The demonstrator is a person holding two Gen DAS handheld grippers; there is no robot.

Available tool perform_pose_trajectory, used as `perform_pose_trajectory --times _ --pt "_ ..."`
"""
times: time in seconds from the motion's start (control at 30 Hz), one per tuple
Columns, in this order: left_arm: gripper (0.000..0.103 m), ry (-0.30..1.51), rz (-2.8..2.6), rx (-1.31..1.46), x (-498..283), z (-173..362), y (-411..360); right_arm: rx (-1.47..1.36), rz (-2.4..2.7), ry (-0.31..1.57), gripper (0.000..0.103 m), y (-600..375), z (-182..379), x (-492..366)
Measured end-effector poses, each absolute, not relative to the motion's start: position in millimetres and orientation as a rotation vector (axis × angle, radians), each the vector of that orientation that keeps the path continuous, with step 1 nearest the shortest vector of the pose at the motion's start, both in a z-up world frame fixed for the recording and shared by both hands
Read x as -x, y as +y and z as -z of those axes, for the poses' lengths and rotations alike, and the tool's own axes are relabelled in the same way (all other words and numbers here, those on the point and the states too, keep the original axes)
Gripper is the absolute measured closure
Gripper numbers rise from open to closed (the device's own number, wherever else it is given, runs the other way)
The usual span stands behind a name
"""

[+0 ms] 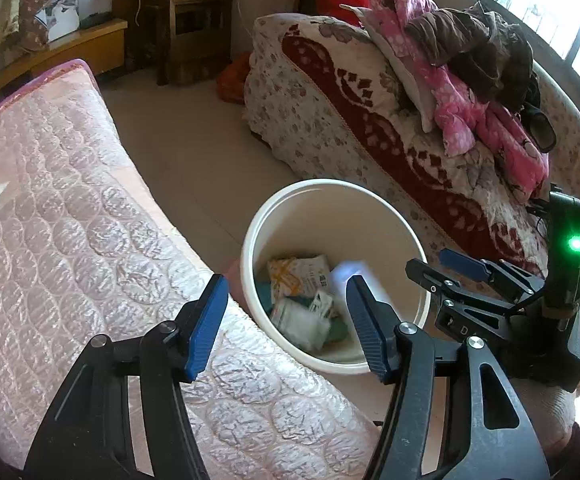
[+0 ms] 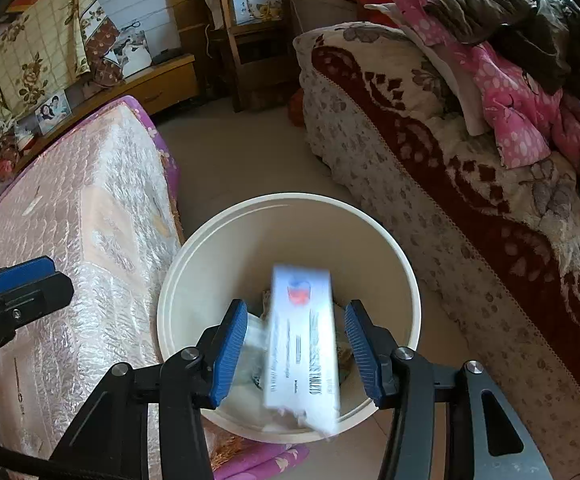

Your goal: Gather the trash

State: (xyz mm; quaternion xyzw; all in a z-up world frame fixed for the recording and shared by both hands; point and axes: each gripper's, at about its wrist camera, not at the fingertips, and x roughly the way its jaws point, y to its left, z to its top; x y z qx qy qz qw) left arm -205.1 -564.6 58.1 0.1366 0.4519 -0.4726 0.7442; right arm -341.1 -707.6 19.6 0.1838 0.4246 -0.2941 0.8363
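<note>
right gripper (image 2: 296,350) angled over bin (image 2: 194,256), fingers apart

Left gripper (image 1: 286,324) and right gripper (image 2: 296,354) angle downward, jaws parted.

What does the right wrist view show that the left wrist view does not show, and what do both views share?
Only the right wrist view shows a white cardboard box with red and blue print, blurred, between the open right gripper pads without touching them, over the bucket; also a framed photo near the wall.

Only the left wrist view shows the green light on the right gripper's body, and the wrappers in the bucket clearly.

Both show the round white plastic bucket, the pink quilted mattress, the floral bed cover and the pink clothes.
</note>
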Motion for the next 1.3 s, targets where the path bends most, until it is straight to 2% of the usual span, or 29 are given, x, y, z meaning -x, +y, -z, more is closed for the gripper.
perform_pose_trajectory --times 0.6,0.83,0.97,1.13,1.3 --pt "0.043 0.851 0.858 -0.319 206.4 -73.5 -520.1 -0.389 0.609 0.866 0.054 -686.1 -29.2 342.0" --pt "0.043 0.763 0.817 -0.296 216.9 -94.5 -499.1 -0.367 0.623 0.816 0.053 -667.1 -54.7 349.0" --pt "0.043 0.715 0.827 -0.258 227.4 -113.5 -483.5 -0.333 0.634 0.751 0.040 -648.8 -79.7 357.1" --pt "0.043 0.667 0.849 -0.216 240.5 -138.7 -463.3 -0.285 0.660 0.659 0.039 -621.9 -116.2 371.8" --pt "0.043 0.615 0.861 -0.183 252.7 -156.9 -442.4 -0.248 0.686 0.566 0.028 -593.3 -148.9 389.8"
